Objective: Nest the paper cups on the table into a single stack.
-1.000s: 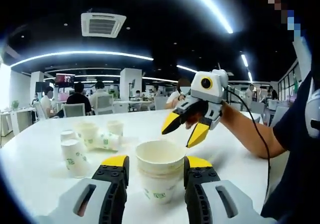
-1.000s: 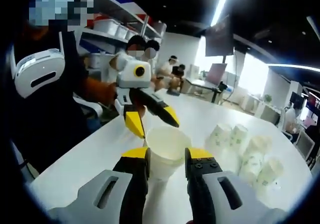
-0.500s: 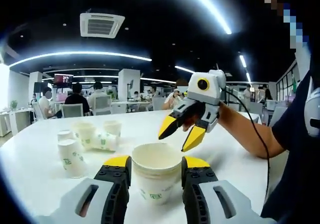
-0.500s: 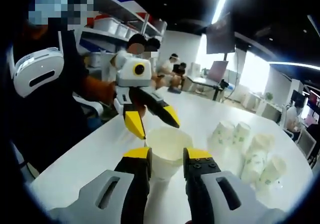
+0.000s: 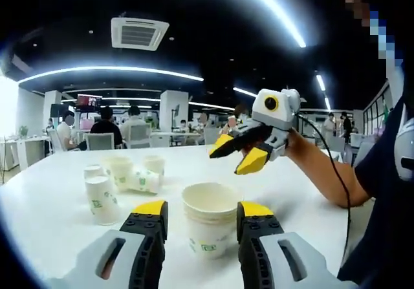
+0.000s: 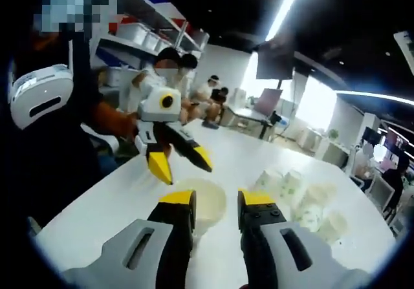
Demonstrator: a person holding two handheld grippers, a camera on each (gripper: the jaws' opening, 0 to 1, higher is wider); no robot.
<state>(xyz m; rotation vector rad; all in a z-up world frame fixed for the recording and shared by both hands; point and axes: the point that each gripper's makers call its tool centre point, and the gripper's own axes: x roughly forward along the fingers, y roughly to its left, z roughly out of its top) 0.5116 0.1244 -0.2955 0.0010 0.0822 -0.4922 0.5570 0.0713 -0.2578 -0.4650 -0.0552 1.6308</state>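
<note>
A large open office with long ceiling lights and seated people in the background is surrounding a wide white desk.

In the left gripper view, the left gripper is pointing forward low over the desk, its yellow-tipped fingers standing apart on either side of a short stack of paper cups that is sitting upright on the desk. Whether the fingers are touching the stack cannot be told. Beyond the stack, the right gripper is hovering above the desk, held by a person's bare forearm reaching in from the right; its fingers are spread and gripping nothing.

To the left, a cluster of loose paper cups is resting on the desk: four are standing upright and one is lying on its side among them.

In the right gripper view, the right gripper is looking down at the same stack, which is showing between its separated fingers. The left gripper is hanging above the stack's far side. The loose cups are lying to the right, blurred, so their number cannot be told there.
</note>
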